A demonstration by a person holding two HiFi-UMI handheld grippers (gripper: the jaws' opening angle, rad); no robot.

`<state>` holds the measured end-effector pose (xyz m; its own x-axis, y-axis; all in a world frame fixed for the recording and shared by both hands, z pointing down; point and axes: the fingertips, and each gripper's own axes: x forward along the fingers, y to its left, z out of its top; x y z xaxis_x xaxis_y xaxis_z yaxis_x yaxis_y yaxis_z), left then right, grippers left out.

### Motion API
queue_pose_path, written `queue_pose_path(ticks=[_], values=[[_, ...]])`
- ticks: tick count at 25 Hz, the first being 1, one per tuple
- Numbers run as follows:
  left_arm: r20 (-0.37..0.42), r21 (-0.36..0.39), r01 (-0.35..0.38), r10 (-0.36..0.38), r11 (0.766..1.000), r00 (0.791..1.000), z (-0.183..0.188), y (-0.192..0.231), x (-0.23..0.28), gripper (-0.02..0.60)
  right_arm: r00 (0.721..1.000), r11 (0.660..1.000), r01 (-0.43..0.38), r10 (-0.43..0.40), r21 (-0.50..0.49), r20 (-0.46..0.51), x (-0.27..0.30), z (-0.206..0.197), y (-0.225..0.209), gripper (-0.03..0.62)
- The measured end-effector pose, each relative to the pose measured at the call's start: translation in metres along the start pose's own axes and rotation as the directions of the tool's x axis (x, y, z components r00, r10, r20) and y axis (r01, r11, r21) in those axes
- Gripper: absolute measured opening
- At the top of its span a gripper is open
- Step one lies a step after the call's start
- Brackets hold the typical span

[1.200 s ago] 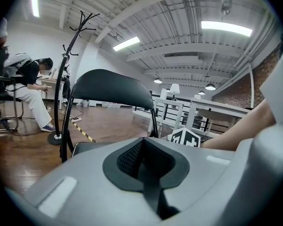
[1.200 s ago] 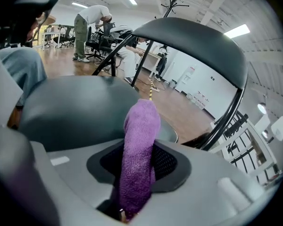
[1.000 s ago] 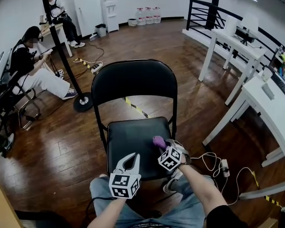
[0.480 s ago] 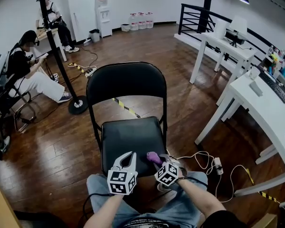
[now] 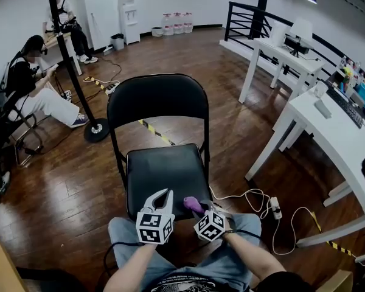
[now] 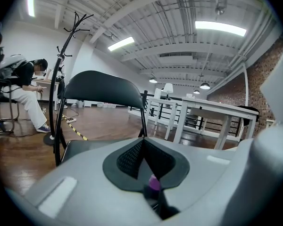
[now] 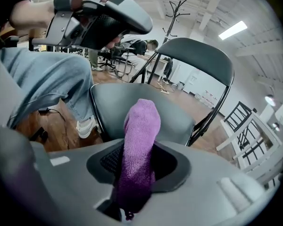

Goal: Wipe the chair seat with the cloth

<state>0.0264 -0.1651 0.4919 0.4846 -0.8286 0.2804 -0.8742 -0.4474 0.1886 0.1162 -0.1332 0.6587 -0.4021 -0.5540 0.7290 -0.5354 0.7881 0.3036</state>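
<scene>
One stroke likely done: right gripper (image 5: 201, 211), pinching cloth (image 5: 191, 204), is back at chair seat's (image 5: 161, 172) lower edge; left gripper (image 5: 161, 195) pressed together.

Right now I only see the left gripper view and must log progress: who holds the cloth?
Observer: The right tool is shut on the purple cloth.
Operator: Where over the seat?
Observer: Head view puts it at the front right edge; contact is unclear.
Operator: And my left tool?
Observer: From above, it sits at the seat's front edge, left of the cloth.
</scene>
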Motion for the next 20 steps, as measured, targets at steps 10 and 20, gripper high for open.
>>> queue_pose_path(ticks=[10,20], values=[[0.050,-0.022,-0.018,0.019,1.000,0.999,0.014,-0.002,-0.016,0.005,0.963,0.978,0.039,-0.092,0.206,0.255,-0.052,0.101,-0.024,0.120],[0.128,-0.040,-0.063,0.067,0.997,0.989,0.038,0.004,-0.064,0.005,0.868,0.941,-0.046,-0.129,0.335,0.480,-0.114,0.181,-0.008,0.120]])
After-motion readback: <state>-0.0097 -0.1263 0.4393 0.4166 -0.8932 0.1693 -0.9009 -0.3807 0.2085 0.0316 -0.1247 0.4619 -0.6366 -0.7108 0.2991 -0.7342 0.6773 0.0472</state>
